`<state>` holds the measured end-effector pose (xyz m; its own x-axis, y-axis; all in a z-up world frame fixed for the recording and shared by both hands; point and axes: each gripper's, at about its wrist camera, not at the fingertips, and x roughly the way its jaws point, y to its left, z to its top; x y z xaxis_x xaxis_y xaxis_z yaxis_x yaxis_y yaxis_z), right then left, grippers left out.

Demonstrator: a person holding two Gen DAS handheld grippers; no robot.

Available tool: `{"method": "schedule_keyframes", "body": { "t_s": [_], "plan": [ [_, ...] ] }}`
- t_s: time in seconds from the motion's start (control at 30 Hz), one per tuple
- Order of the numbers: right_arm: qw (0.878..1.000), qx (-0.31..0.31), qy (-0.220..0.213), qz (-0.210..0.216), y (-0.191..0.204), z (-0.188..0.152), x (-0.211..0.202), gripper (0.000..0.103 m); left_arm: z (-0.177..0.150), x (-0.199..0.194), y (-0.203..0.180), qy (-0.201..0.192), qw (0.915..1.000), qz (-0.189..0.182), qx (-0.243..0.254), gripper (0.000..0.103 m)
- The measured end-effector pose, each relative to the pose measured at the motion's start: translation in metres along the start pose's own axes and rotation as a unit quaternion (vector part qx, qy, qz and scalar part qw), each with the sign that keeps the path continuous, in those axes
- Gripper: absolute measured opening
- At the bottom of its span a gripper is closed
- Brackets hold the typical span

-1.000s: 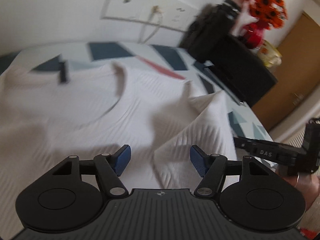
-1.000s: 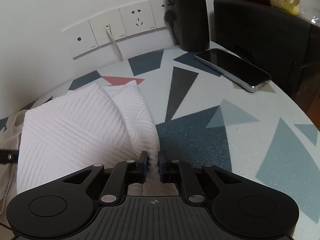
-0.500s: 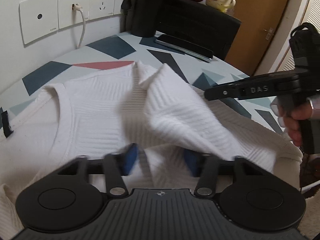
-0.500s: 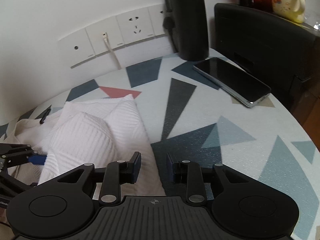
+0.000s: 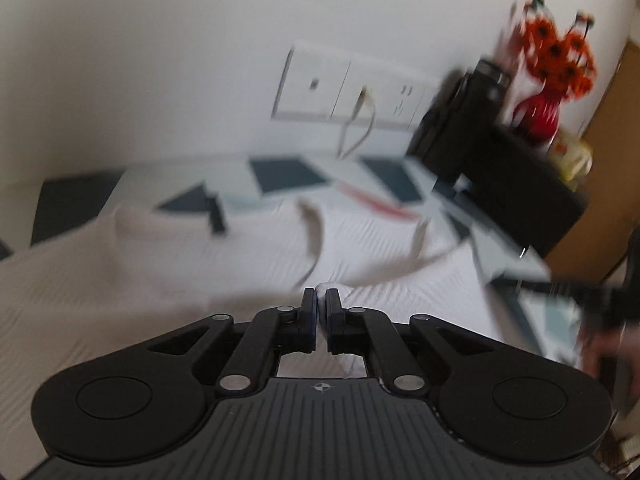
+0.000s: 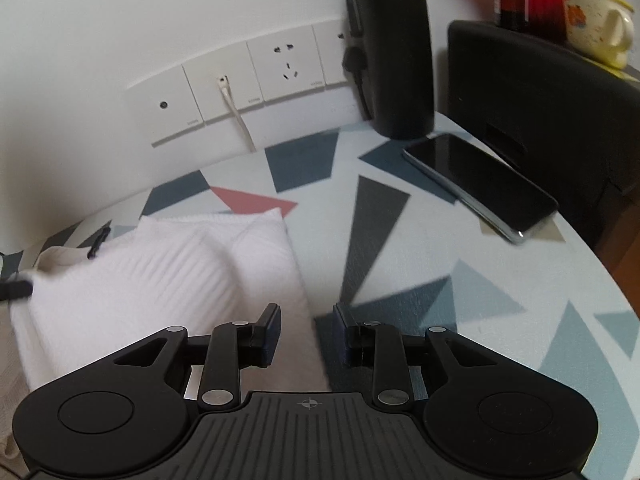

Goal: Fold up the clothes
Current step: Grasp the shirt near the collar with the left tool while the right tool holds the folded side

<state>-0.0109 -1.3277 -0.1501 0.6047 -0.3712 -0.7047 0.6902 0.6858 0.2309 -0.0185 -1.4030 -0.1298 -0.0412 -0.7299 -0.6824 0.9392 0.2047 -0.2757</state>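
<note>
A round table (image 6: 440,288) with a pale top and scattered blue, grey and pink triangles is pushed up against a white wall, and that's where all the folding gets done.

Closest in, the left gripper (image 5: 321,312) is pinched nearly shut on a small tuft of the white ribbed sweater (image 5: 160,280), which is spread wide over the table's left half. The right gripper (image 6: 306,330) is parted wide with nothing between the jaws, hovering at the right edge of the sweater's folded-over side (image 6: 168,272).

For this step, the pinched bit is probably best lifted just enough to clear the layer below, then carried across in one smooth sweep so the ribbing isn't dragged into wrinkles. The left view is badly smeared, so where exactly the grip sits on the garment can't be told.

Farther back, a smartphone (image 6: 480,184) is lying well clear of the cloth, then a black insulated bottle (image 6: 394,48) and the wall sockets (image 6: 240,84).
</note>
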Motion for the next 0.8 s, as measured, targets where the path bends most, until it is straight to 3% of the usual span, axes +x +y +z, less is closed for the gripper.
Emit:
{"method": "schedule_keyframes", "body": {
  "t_s": [0.03,0.07,0.13,0.23,0.33,0.4,0.5,0.57,0.63,0.67,0.7,0.73,0.8],
  "plan": [
    [1.000,-0.004,-0.001,0.002,0.002,0.004,0.003,0.027,-0.004,0.006,-0.001,0.015,0.9999,0.002,0.006,0.023],
    [1.000,-0.007,-0.002,0.005,0.004,0.008,0.005,0.027,-0.007,0.009,0.000,0.018,0.9998,0.002,0.008,0.044],
    [1.000,-0.017,-0.003,0.019,0.011,0.016,0.013,0.028,-0.012,0.017,0.002,0.022,0.9997,0.000,0.008,0.065],
    [0.998,-0.038,0.003,0.041,0.024,0.028,0.029,0.029,-0.010,0.026,0.004,0.021,0.9997,-0.014,0.003,0.065],
    [0.996,-0.060,0.022,0.059,0.039,0.038,0.051,0.033,-0.012,0.032,-0.001,0.031,0.9987,-0.030,0.028,0.065],
    [0.995,-0.069,0.041,0.052,0.047,0.042,0.068,0.035,-0.014,0.034,-0.007,0.039,0.9963,-0.046,0.061,0.065],
    [0.993,-0.077,0.076,0.039,0.055,0.044,0.089,0.052,-0.020,0.035,-0.016,0.056,0.9901,-0.071,0.106,0.066],
    [0.989,-0.118,0.086,0.019,0.067,0.042,0.093,0.054,-0.024,0.036,-0.019,0.064,0.9872,-0.079,0.123,0.067],
    [0.985,-0.145,0.094,-0.001,0.075,0.039,0.093,0.047,-0.025,0.039,-0.015,0.067,0.9874,-0.084,0.117,0.062],
    [0.985,-0.148,0.092,-0.010,0.074,0.038,0.092,0.041,-0.024,0.040,-0.013,0.068,0.9877,-0.085,0.111,0.033],
    [0.985,-0.149,0.088,-0.019,0.073,0.038,0.091,0.023,-0.022,0.042,-0.012,0.071,0.9885,-0.081,0.105,0.015],
    [0.987,-0.138,0.085,-0.021,0.067,0.040,0.089,0.010,-0.020,0.044,-0.009,0.077,0.9895,-0.075,0.096,0.009],
    [0.991,-0.103,0.078,-0.021,0.051,0.044,0.087,0.009,-0.015,0.042,-0.004,0.070,0.9920,-0.071,0.076,0.006]
  ]
}}
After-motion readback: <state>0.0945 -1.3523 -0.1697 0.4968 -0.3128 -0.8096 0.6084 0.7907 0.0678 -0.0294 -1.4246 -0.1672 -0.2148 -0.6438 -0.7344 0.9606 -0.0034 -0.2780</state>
